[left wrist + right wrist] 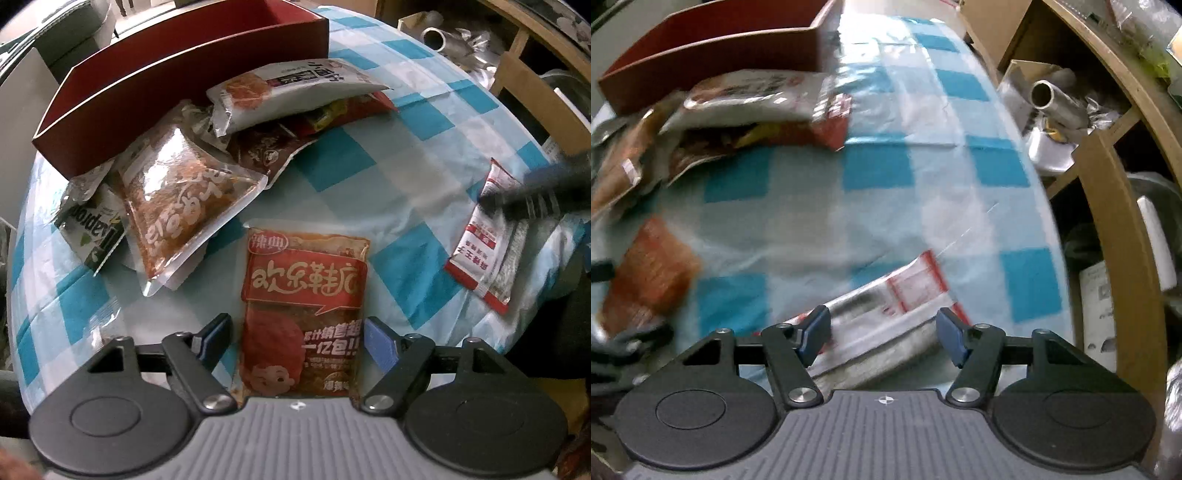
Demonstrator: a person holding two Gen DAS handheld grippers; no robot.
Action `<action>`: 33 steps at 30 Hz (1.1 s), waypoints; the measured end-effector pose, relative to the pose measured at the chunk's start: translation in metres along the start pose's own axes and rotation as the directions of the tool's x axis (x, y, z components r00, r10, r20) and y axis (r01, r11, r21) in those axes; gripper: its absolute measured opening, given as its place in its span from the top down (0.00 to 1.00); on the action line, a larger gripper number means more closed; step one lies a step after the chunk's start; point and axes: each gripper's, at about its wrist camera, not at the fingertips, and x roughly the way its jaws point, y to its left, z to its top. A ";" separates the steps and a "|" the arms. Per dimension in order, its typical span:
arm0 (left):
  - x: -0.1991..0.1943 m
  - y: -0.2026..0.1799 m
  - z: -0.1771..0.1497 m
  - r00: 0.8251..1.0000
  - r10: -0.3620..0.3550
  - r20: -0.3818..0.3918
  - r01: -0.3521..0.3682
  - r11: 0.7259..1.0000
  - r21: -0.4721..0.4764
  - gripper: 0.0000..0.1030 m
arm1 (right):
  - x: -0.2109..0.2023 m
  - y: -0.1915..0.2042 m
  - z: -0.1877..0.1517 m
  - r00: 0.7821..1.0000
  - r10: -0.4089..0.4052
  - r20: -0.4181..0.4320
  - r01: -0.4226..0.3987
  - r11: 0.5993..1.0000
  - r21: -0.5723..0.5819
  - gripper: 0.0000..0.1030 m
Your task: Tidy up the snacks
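Note:
An orange-red snack packet [304, 295] lies flat on the checked tablecloth, and my left gripper [297, 338] is open with its jaws on either side of the packet's lower half. A red-and-white packet [886, 314] lies on the cloth, and my right gripper [882, 334] is open astride it; it also shows in the left wrist view [484, 240] under the blurred right gripper [532, 195]. A pile of snack packets [192, 192] lies against a dark red open box [177, 74], also in the right wrist view [713, 48].
The blue-and-white checked tablecloth [388, 184] covers the table. A wooden shelf [1108, 192] with foil rolls [1049, 96] and bags stands past the table's right edge. A green-and-white packet [92, 229] lies at the pile's left end.

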 end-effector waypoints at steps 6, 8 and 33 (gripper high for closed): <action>0.000 -0.003 0.000 1.000 0.011 -0.021 -0.011 1.000 -0.005 0.29 | -0.015 -0.024 0.013 0.996 0.081 0.027 -0.083 0.987 0.138 0.37; 0.000 -0.001 -0.005 1.000 0.001 0.001 -0.001 1.000 0.002 0.28 | -0.032 -0.034 -0.009 0.989 0.145 0.026 -0.147 0.963 0.226 0.27; 0.003 0.007 -0.009 0.997 -0.071 0.014 0.071 0.997 -0.030 0.12 | -0.003 -0.028 0.050 0.994 0.101 -0.038 -0.086 0.956 0.282 0.19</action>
